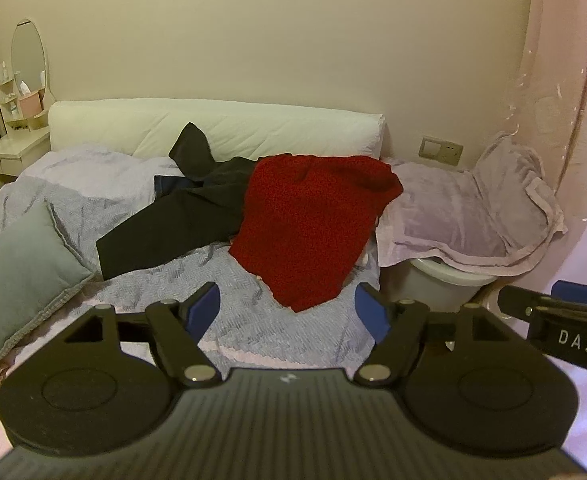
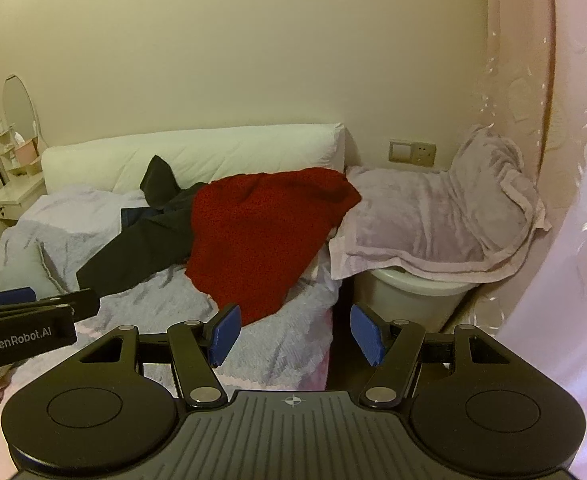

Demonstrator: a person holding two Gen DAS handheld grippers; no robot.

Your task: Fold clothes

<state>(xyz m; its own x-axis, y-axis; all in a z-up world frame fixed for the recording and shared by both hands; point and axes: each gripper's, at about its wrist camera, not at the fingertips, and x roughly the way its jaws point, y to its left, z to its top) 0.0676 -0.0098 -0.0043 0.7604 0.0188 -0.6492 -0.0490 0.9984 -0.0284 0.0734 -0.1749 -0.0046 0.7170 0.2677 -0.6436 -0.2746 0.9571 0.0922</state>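
A red knitted garment (image 1: pixel 313 224) lies crumpled on the bed, over the right part of a black garment (image 1: pixel 173 220) spread to its left. Both also show in the right wrist view: the red garment (image 2: pixel 261 236) and the black garment (image 2: pixel 141 248). My left gripper (image 1: pixel 287 312) is open and empty, held above the near part of the bed in front of the red garment. My right gripper (image 2: pixel 295 336) is open and empty, near the bed's right edge. Each gripper shows at the side of the other's view.
The bed (image 1: pixel 233 320) has a pale lilac cover, a white headboard cushion (image 1: pixel 213 128) and a grey pillow (image 1: pixel 17 276) at the left. A lilac blanket (image 2: pixel 433 224) lies over a white tub (image 2: pixel 409 296) at the right. A dressing table with a mirror (image 1: pixel 27 56) stands far left.
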